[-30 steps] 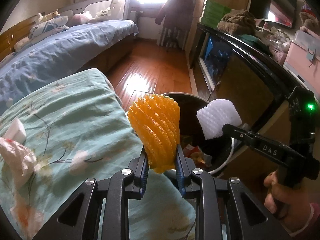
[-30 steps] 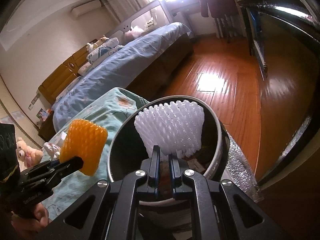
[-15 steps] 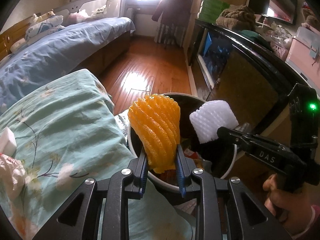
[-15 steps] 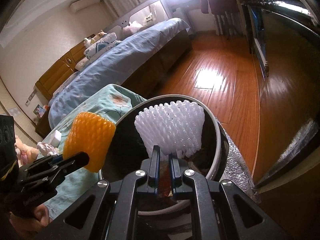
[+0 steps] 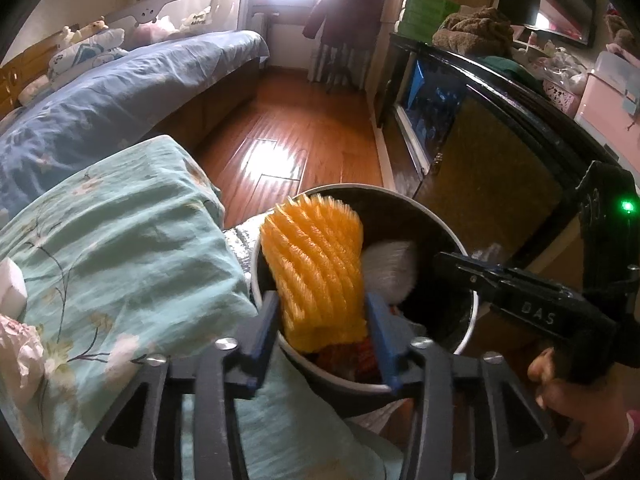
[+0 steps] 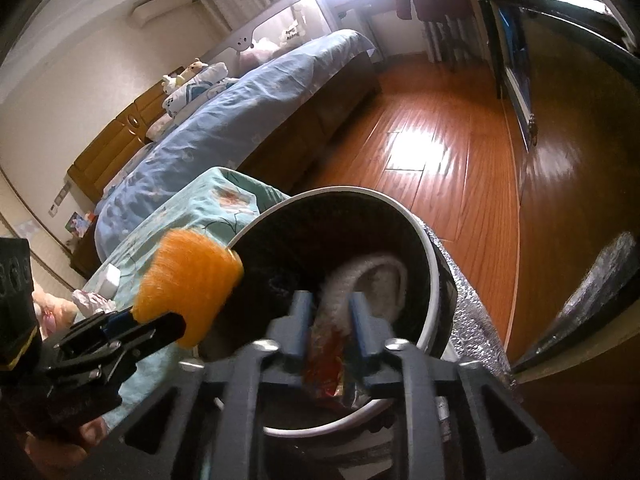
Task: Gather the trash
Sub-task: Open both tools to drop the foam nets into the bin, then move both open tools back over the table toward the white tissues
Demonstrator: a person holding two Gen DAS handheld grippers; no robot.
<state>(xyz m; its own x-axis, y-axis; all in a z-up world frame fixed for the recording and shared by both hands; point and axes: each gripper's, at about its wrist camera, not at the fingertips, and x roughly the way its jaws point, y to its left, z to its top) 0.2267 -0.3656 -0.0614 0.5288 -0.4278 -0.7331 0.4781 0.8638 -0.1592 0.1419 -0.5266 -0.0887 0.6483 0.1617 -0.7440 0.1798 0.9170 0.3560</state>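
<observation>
- The left tongs [image 5: 322, 320] are spread wide, and the orange foam net [image 5: 316, 272] stands between the blue pads; whether the pads grip it or have just let go cannot be told, though gaps seem to show on both sides.
- The net's long axis runs up and away from the tongs, leaning slightly left, with its lower end over the near rim of the bin [image 5: 460, 248].
- In the right wrist view the orange net [image 6: 190, 284] hangs at the bin's left rim, partly outside the opening, so the coming move likely depends on it tipping inward rather than onto the teal cover [image 5: 120, 248].
- The right tongs [image 6: 330, 330] are parted and grip nothing; the white foam net [image 6: 376, 280] lies beyond their tips, down inside the bin [image 6: 434, 264], blurred as if dropping or just landed.
- The same white net [image 5: 390, 272] shows in the left view behind the orange one, low against the dark inner wall.
- Both tongs sit at the bin's mouth; the left is the nearer to the orange net, the right to the white one.
- Count: two foam nets, one orange and one white; one bin; red wrappers [image 6: 326, 354] lie in its bottom, number unclear.
- On the cover near the left edge lie one white block [image 5: 10, 288] and one crumpled pink-white wad [image 5: 16, 352], probably trash yet to collect.
</observation>
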